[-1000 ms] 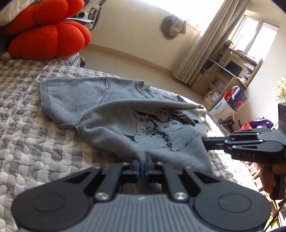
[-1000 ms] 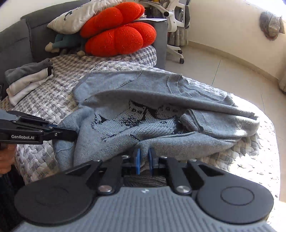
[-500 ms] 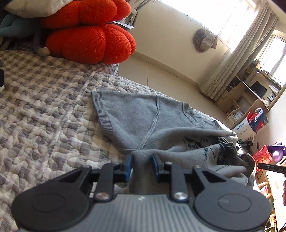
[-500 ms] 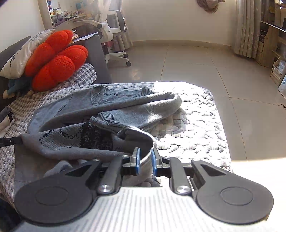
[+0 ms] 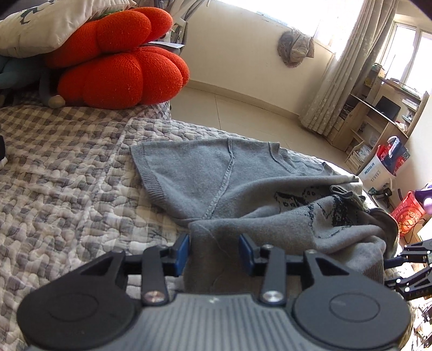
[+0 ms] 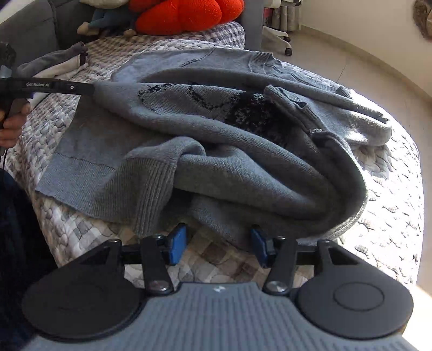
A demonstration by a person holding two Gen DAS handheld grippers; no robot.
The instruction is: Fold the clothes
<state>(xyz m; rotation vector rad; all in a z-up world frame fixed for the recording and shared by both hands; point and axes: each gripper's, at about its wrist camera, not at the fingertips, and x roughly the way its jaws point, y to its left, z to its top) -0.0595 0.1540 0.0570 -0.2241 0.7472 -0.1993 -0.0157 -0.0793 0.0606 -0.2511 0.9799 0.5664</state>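
Note:
A grey knit sweater (image 5: 216, 183) with a dark cat pattern lies bunched on the quilted bed; it also shows in the right wrist view (image 6: 216, 140). My left gripper (image 5: 214, 251) is open, with a fold of the sweater lying loosely between its blue pads. My right gripper (image 6: 217, 245) is open and empty just in front of the sweater's ribbed hem (image 6: 140, 189), over the quilt. The left gripper also shows in the right wrist view (image 6: 89, 88), its tip at the sweater's left side.
Red pumpkin cushions (image 5: 116, 73) and a white pillow (image 5: 54, 24) sit at the bed's head. Folded clothes (image 6: 54, 64) lie at the far left. The bed's edge (image 6: 405, 216) drops to tiled floor on the right. A desk and boxes (image 5: 383, 162) stand beyond.
Both grippers have opened and let go of the sweater. The lifted hem now lies bunched on the bed, and the right gripper has drawn back from it.

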